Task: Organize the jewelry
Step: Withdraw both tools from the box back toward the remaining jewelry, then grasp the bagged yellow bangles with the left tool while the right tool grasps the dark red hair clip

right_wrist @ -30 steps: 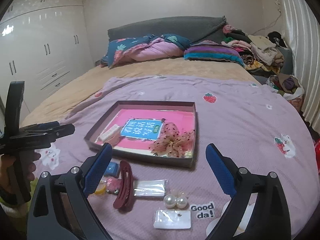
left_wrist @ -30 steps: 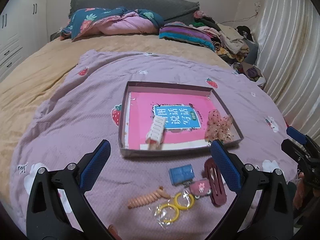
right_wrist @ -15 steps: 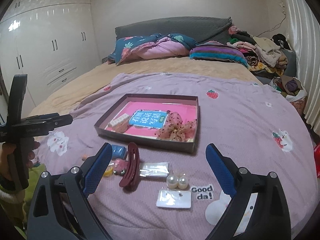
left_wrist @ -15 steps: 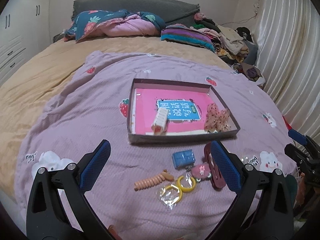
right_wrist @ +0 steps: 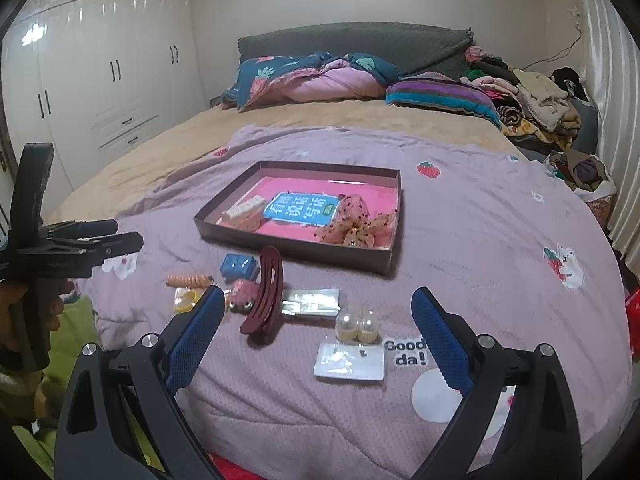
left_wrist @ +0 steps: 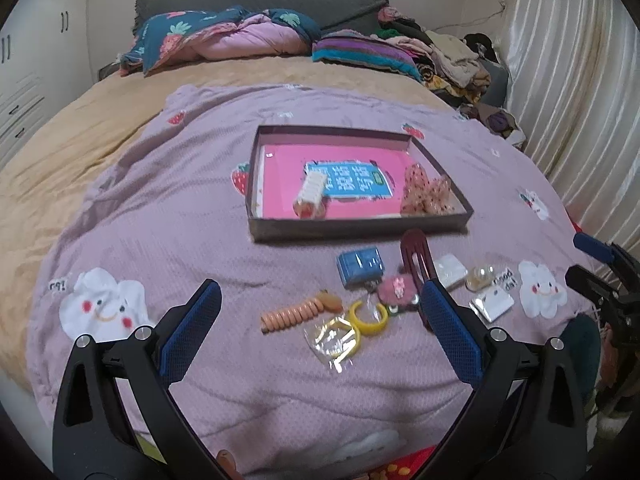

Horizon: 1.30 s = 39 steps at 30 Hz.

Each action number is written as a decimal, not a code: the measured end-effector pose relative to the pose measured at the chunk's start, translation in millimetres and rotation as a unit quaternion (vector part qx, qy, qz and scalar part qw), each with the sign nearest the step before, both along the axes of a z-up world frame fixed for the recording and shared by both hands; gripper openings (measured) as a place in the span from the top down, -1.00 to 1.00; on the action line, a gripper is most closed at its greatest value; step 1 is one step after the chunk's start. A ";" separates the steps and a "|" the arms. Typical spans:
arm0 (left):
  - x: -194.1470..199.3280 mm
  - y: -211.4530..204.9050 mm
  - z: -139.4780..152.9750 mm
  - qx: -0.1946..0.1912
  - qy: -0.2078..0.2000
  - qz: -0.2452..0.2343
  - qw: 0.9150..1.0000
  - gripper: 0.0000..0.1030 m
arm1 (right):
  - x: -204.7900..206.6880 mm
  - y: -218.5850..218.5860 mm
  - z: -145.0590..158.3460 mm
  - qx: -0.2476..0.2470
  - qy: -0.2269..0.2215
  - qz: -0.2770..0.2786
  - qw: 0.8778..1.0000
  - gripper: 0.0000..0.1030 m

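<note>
A shallow brown box (left_wrist: pixel 360 229) (right_wrist: pixel 288 246) with a pink lining lies on the purple blanket. It holds a cream hair clip (left_wrist: pixel 310 192) and a dotted bow (right_wrist: pixel 356 224). In front of it lie a blue clip (left_wrist: pixel 360 266), a maroon claw clip (right_wrist: pixel 266 294), an orange spiral tie (left_wrist: pixel 298 312), yellow rings in a bag (left_wrist: pixel 352 328), pearl earrings (right_wrist: pixel 356 328) and a white card (right_wrist: pixel 350 362). My left gripper (left_wrist: pixel 320 320) is open and empty above the near items. My right gripper (right_wrist: pixel 314 328) is open and empty above the pearls.
The blanket (left_wrist: pixel 160 220) covers a tan bed with pillows (right_wrist: pixel 312 76) and piled clothes (right_wrist: pixel 528 96) at the back. White wardrobes (right_wrist: pixel 100 80) stand left, a curtain (left_wrist: pixel 568 80) right. The bed edge is close below both grippers.
Both grippers have pulled back and up from the box, so the loose items and the near bed edge come more into view. Both stay open.
</note>
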State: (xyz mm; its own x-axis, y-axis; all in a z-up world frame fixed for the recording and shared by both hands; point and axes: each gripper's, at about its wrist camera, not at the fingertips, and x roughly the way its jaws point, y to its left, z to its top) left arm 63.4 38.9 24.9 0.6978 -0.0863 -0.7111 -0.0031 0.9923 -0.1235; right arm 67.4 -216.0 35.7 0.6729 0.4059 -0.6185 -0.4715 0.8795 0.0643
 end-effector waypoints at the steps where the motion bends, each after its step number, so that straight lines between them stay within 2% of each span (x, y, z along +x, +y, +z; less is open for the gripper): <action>1: -2.6 -2.2 -3.3 0.002 0.004 -0.003 1.000 -0.82 | -0.3 0.4 -1.2 -0.002 0.002 0.000 1.000 -0.82; 17: -20.1 -21.3 -46.5 0.014 0.054 -0.043 0.998 -0.82 | -1.9 4.5 -25.7 -0.004 0.059 0.019 0.998 -0.82; 26: -4.0 -25.4 -68.9 0.019 0.072 -0.058 0.996 -0.81 | 2.1 15.3 -38.7 -0.004 0.083 0.033 0.996 -0.82; 32: 19.8 -27.0 -85.4 0.019 0.093 -0.065 0.993 -0.51 | 4.8 19.1 -44.5 -0.007 0.090 0.035 0.995 -0.82; 39: 38.5 -34.0 -92.2 0.032 0.094 -0.081 0.992 -0.45 | 17.6 26.7 -52.9 -0.007 0.102 0.039 0.994 -0.82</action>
